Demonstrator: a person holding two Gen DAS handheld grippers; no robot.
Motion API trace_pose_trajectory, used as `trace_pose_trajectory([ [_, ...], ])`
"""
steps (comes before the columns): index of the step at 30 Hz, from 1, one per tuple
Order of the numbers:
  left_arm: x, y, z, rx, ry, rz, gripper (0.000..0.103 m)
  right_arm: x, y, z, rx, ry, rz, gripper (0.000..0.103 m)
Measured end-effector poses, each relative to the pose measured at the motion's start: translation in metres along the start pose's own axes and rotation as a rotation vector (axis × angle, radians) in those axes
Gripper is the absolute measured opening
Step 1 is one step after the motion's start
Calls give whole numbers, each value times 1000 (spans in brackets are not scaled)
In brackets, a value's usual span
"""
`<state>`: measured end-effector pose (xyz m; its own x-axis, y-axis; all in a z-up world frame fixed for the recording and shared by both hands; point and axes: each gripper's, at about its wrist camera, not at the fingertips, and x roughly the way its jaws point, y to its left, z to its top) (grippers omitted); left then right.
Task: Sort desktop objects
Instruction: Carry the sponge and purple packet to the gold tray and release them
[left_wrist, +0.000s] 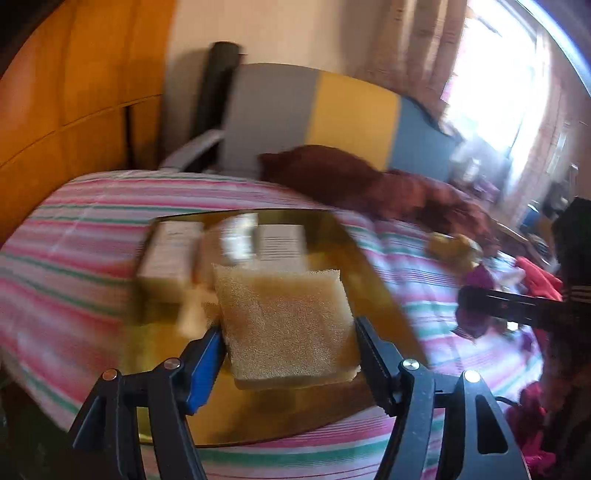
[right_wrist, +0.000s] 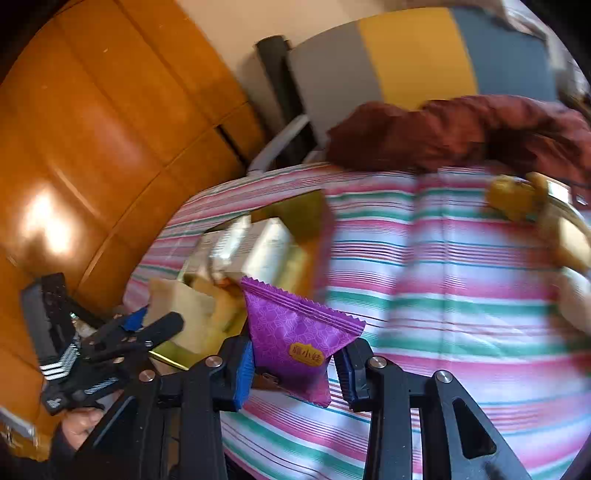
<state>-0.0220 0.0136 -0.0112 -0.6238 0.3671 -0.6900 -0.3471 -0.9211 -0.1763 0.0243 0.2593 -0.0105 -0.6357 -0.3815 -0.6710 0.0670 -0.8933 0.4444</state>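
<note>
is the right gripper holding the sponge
No, the right gripper is shut on a purple snack packet; the sponge sits between the left gripper's fingers.

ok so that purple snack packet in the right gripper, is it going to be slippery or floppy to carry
Probably somewhat floppy: the purple packet looks like a thin, puffy film pouch with crimped edges, pinched near its lower end by the right gripper. Its glossy wrap could slip, though the pads look ribbed. It is likely light for its size.
</note>
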Motion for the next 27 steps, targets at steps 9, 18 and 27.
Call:
trace_pose_trajectory([
  [9, -2, 49, -19, -83, 16, 173, 82, 57, 58, 3, -43, 71, 93, 75],
  [18, -13, 45, -21, -103, -11, 132, 82, 59, 49, -14, -37, 98, 21, 77],
  [27, -19, 6, -12, -2, -15, 125, 82, 40, 34, -28, -48, 68, -77, 83],
])
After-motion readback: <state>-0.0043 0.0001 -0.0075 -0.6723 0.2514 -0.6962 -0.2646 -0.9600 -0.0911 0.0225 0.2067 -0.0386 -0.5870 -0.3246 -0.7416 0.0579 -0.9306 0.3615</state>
